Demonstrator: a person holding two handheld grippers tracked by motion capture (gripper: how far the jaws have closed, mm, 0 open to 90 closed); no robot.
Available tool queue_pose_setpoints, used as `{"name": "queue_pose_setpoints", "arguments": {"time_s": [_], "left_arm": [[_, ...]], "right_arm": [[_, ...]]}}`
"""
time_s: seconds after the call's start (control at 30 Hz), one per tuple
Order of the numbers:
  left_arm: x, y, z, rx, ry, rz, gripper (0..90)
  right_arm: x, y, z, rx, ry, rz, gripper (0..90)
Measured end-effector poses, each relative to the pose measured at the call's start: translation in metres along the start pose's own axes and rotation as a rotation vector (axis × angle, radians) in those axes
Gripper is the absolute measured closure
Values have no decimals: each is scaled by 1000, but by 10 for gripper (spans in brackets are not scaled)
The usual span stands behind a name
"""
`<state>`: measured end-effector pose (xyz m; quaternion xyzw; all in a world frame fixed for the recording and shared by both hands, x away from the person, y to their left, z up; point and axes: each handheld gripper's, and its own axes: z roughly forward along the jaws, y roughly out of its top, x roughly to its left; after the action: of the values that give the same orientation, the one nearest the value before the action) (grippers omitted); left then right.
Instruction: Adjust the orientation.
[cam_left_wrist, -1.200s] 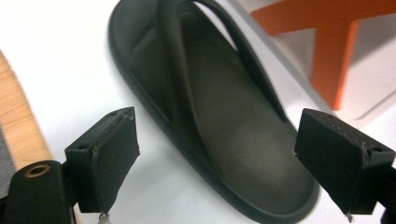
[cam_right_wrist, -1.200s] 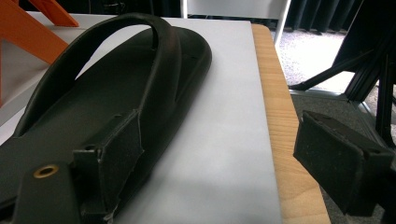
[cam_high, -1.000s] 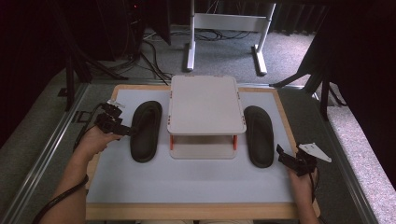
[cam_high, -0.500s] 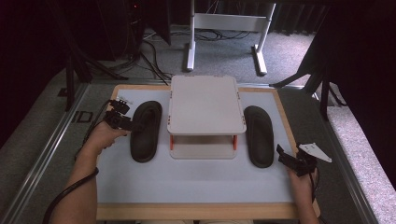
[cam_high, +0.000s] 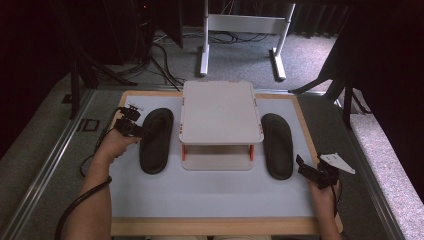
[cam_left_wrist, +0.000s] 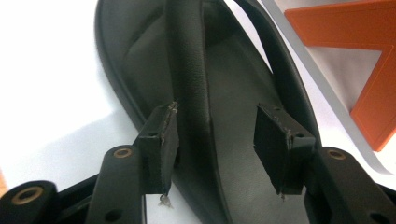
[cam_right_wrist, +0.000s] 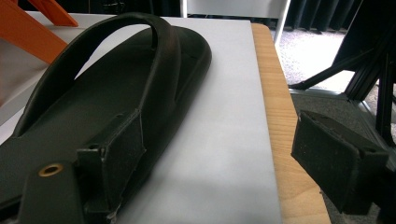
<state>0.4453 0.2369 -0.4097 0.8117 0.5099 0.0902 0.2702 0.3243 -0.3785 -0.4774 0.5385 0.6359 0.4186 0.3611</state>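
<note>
Two black sandals (cam_high: 156, 140) (cam_high: 277, 145), flanking empty white rack (cam_high: 220, 112)

2 black sandals, 1 small rack and 2 hand-held grippers are counted on 1 table.

1 sandal (cam_high: 156, 141) is seen to the left of the grey rack (cam_high: 220, 112) and 1 sandal (cam_high: 278, 145) to its right; 2 tiers and 2 orange posts are counted on the rack. 1 left gripper (cam_high: 134, 125) and 1 right gripper (cam_high: 306, 167) are seen over the wood-edged table (cam_high: 210, 226), with 2 black jaws on each.
</note>
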Motion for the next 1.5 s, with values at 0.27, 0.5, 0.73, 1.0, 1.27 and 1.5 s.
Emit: {"name": "queue_pose_setpoints", "arguments": {"time_s": [0.27, 0.5, 0.73, 1.0, 1.27, 1.5], "left_arm": [[5, 6, 8, 4, 43, -9, 501], [10, 10, 18, 13, 30, -26, 521], [10, 9, 27, 22, 21, -30, 632], [8, 11, 30, 45, 29, -58, 705], [5, 16, 13, 22, 53, -84, 719], [4, 16, -9, -20, 65, -141, 723]], "right_arm": [[0, 0, 0, 0, 0, 4, 162], [-1, 0, 0, -2, 3, 9, 162], [-1, 0, 0, 0, 5, 14, 163], [-1, 0, 0, 1, 4, 13, 164], [-1, 0, 0, 0, 6, 16, 164], [-1, 0, 0, 0, 5, 14, 163]]}}
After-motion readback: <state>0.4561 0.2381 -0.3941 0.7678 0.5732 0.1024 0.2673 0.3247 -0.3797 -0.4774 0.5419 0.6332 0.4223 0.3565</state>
